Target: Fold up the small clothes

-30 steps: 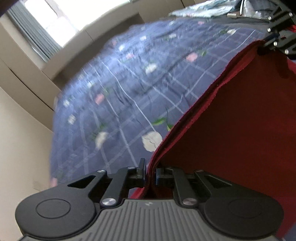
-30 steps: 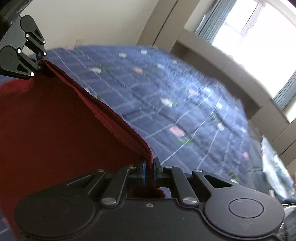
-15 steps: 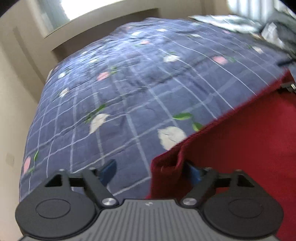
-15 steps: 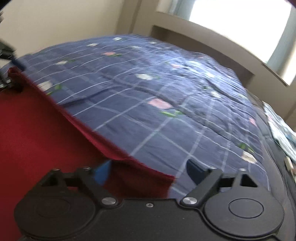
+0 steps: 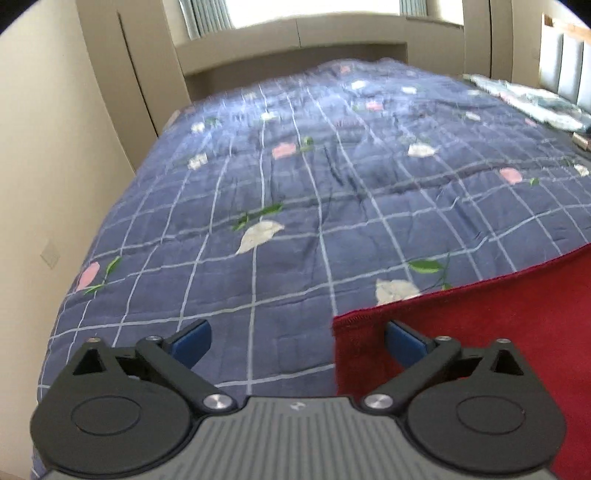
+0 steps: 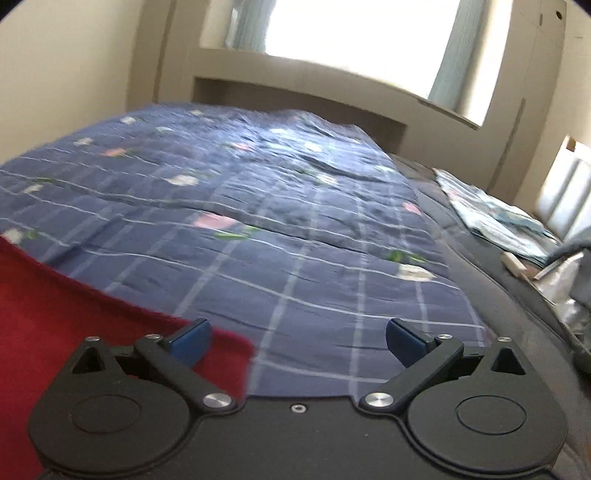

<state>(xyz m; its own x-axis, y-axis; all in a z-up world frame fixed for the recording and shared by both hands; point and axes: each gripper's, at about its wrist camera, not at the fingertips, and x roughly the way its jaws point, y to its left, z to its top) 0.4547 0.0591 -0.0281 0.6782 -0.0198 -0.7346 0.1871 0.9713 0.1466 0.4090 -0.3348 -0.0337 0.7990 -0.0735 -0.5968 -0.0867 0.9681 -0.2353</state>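
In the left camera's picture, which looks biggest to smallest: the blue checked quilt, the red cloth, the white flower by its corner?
1. Blue checked quilt
2. Red cloth, partly cut off by the frame
3. White flower

A bed covered by a blue quilted bedspread (image 5: pixel 332 177) with a white grid and pink and white flowers fills the middle of both views. Behind it, at the top of the frame, a beige built-in wooden surround (image 5: pixel 295 40) frames a bright window (image 6: pixel 354 33) with pale blue-grey curtains (image 6: pixel 448 59). A cream wall (image 5: pixel 48 155) runs down the left edge.
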